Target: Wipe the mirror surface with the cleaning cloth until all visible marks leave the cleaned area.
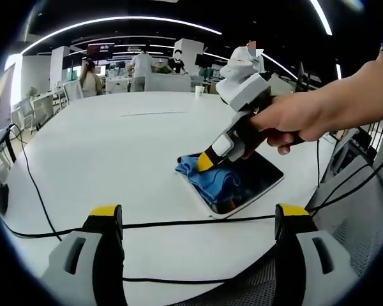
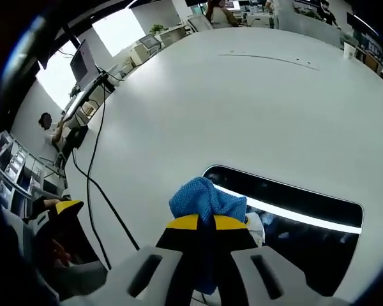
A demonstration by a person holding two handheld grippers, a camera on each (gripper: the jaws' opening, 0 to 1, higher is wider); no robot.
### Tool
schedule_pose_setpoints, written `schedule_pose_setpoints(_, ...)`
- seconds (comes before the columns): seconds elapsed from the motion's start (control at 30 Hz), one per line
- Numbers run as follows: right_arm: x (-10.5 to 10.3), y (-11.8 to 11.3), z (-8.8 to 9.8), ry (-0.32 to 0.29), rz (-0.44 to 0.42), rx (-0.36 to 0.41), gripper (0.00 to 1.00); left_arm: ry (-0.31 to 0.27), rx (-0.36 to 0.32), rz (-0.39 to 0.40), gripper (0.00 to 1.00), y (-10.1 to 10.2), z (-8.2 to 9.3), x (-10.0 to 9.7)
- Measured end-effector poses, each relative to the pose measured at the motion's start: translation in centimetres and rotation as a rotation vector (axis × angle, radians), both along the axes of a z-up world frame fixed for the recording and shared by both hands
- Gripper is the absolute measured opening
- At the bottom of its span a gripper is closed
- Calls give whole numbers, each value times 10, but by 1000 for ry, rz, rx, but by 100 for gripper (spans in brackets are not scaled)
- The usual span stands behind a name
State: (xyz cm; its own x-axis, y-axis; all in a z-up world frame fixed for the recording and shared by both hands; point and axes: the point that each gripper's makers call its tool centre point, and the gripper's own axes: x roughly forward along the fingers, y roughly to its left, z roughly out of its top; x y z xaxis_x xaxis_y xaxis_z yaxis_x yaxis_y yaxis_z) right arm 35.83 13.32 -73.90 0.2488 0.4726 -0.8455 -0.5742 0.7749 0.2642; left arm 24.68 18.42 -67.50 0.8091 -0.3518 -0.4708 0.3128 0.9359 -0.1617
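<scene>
Pressing one blue cloth (image 2: 207,201) (bunched), one mirror (image 2: 300,220), right tongs (image 2: 206,222)

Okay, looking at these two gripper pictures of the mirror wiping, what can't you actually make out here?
- Marks on the mirror: in the right gripper view, ceiling-light reflections cover the glass; in the left gripper view it is too small.
- Glass under the blue cloth: hidden by the cloth and the right gripper.
- Mirror's near corner: in the right gripper view, behind that gripper's own jaws.
- Left gripper: body cut off by the bottom edge.
</scene>
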Motion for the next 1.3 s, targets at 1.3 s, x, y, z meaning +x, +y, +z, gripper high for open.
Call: schedule_pose_setpoints(1.3, 23, -123, 3, -20, -63, 1, 0, 32, 35, 9, 99, 2, -5, -2)
